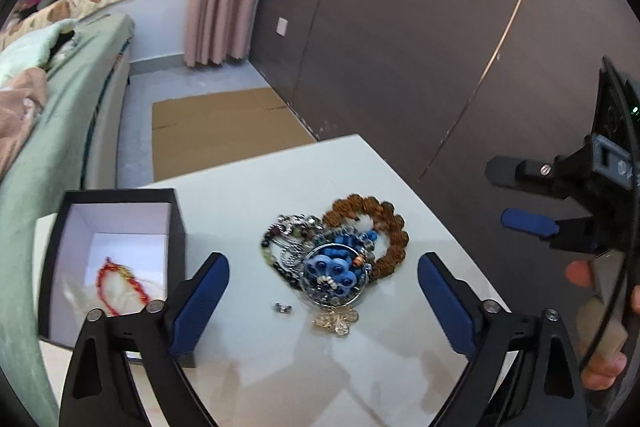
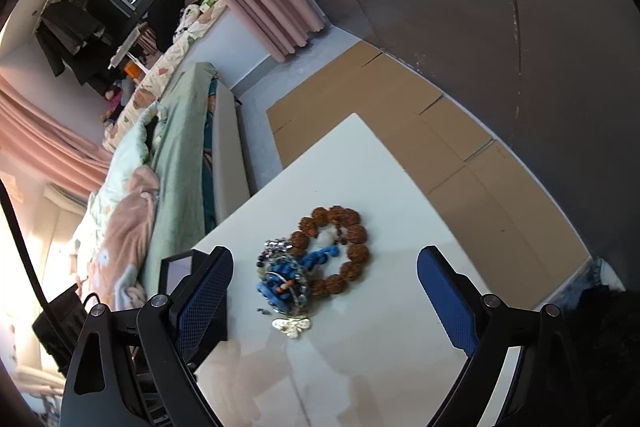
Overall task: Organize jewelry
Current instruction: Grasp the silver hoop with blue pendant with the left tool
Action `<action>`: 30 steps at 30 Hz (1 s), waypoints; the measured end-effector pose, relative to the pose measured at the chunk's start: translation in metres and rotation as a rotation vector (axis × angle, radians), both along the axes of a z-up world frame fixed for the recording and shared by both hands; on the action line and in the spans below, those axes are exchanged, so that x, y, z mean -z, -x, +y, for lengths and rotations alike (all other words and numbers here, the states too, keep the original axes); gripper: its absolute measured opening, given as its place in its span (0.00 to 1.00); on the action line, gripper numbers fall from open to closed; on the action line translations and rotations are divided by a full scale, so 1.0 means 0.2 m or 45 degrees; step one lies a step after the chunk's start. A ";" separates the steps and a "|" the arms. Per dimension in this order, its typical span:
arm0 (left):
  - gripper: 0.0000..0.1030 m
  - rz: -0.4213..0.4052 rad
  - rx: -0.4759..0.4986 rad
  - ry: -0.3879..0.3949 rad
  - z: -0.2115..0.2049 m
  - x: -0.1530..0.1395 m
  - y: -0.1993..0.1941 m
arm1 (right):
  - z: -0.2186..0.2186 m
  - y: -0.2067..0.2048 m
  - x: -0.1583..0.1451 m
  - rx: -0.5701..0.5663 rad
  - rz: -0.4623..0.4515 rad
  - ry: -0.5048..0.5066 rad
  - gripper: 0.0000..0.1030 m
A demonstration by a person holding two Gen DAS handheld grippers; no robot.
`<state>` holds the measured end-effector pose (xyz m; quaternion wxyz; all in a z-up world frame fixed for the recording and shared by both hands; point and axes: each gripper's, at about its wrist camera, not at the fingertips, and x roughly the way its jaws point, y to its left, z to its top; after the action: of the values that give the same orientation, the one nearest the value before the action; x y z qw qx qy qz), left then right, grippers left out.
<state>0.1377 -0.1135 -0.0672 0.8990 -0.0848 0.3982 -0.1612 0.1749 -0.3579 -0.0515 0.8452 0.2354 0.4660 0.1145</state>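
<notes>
We hold the left gripper (image 1: 324, 301) wide and empty over the jewelry (image 1: 332, 259) heaped mid-table (image 1: 420, 195), the right gripper (image 2: 325, 301) likewise. We should pinch one piece, probably the brown bracelet (image 1: 384, 227), then carry it to the box (image 1: 176, 227) at the left edge.

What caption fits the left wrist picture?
Open left gripper above a jewelry pile beside a black box holding a red bracelet.
</notes>
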 end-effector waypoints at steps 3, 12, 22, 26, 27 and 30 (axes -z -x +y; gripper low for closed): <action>0.83 0.026 0.034 -0.021 -0.05 0.04 -0.03 | -0.03 0.00 -0.01 0.009 -0.017 -0.003 0.91; 0.69 0.103 0.085 -0.074 -0.15 0.19 -0.12 | -0.04 0.00 -0.02 0.010 -0.019 -0.013 0.91; 0.63 0.130 0.075 -0.088 -0.17 0.25 -0.16 | -0.04 0.00 -0.02 0.008 -0.018 -0.011 0.91; 0.50 0.134 0.099 -0.056 -0.16 0.24 -0.16 | -0.03 0.00 -0.01 0.001 -0.015 -0.002 0.91; 0.50 0.127 0.101 -0.061 -0.16 0.24 -0.16 | -0.03 0.00 -0.01 0.000 -0.015 0.000 0.91; 0.50 0.104 0.107 -0.039 -0.13 0.20 -0.13 | -0.01 0.00 0.00 -0.008 -0.012 0.011 0.91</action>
<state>0.1644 -0.1403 -0.1076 0.8757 -0.0607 0.4402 -0.1892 0.1746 -0.3604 -0.0517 0.8481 0.2297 0.4631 0.1160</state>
